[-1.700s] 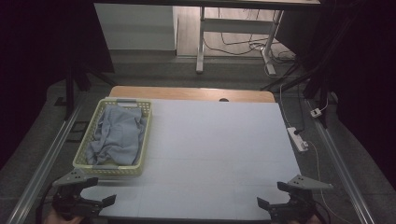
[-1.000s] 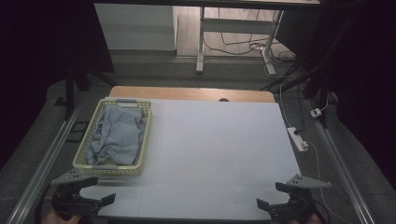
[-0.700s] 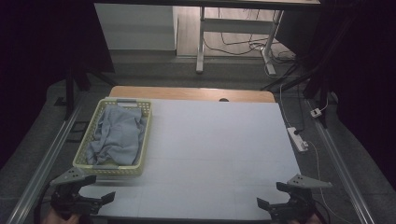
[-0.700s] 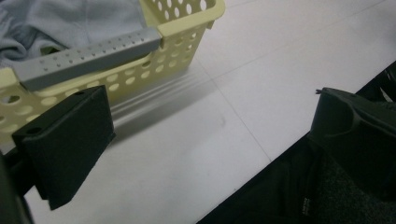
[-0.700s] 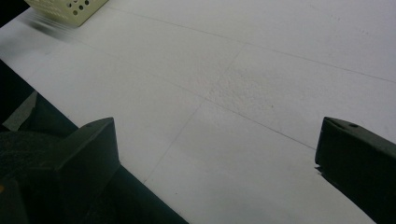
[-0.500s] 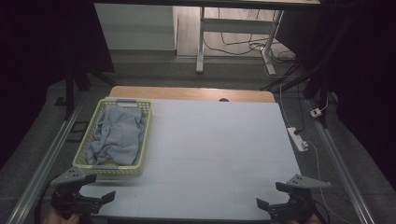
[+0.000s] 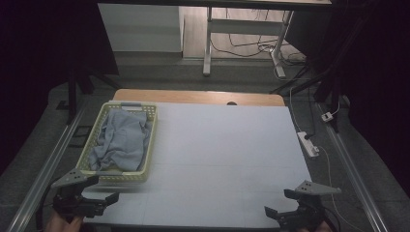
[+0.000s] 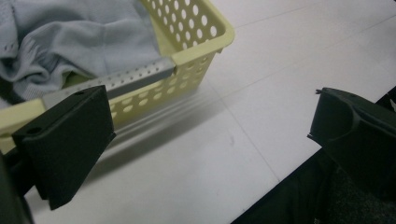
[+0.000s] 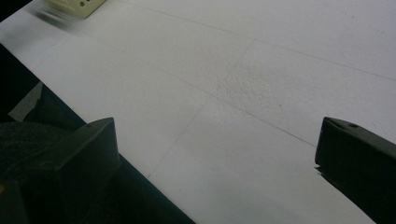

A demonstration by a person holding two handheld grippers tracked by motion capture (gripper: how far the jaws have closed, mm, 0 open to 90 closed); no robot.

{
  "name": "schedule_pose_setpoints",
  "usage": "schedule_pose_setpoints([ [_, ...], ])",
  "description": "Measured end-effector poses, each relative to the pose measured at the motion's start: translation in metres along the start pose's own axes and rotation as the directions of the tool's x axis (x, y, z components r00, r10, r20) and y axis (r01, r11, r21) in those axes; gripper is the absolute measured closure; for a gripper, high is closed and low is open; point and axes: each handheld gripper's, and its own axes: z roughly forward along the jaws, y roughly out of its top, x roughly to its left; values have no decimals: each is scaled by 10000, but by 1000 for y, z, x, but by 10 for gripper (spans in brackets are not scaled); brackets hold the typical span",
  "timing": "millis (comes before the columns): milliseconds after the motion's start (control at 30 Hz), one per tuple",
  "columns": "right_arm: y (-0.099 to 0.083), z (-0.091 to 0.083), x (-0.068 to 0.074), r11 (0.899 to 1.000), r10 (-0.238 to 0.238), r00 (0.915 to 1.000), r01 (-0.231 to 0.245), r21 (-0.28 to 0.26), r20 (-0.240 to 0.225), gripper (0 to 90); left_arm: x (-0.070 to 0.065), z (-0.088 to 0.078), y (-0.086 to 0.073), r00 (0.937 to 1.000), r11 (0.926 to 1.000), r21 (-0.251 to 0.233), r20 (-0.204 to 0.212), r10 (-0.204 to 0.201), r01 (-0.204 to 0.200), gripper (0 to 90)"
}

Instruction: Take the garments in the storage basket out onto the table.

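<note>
Dim room, dark at sides. Grey floor (image 7: pixel 241 72). White-topped table (image 7: pixel 227 159), wood edge at far end. Desk legs (image 7: pixel 208 43) + cables (image 7: pixel 246 46) beyond. Power strip (image 7: pixel 308 143) on floor, rt of table.

The left gripper (image 7: pixel 104 199) sits at about seven o'clock in the high view, held low, its jaws spread wide and holding nothing. The right gripper (image 7: pixel 275 215) sits at about five o'clock, its jaws equally wide apart (each carries a grey three-cornered plate on top). Both point inward, toward each other. A hand (image 7: pixel 58 223) shows beneath the left gripper.
</note>
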Motion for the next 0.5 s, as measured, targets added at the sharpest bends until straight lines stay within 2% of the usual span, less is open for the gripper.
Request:
schedule_pose_setpoints([
  [233,0,1,0,10000,-13,10000,13,83,-80,0,0,6,9,9993,9995,74,218,299,-300,0],
  [500,1,2,0,9998,-49,9999,52,168,-140,0,5,12,14,9970,9996,86,721,267,-274,0],
])
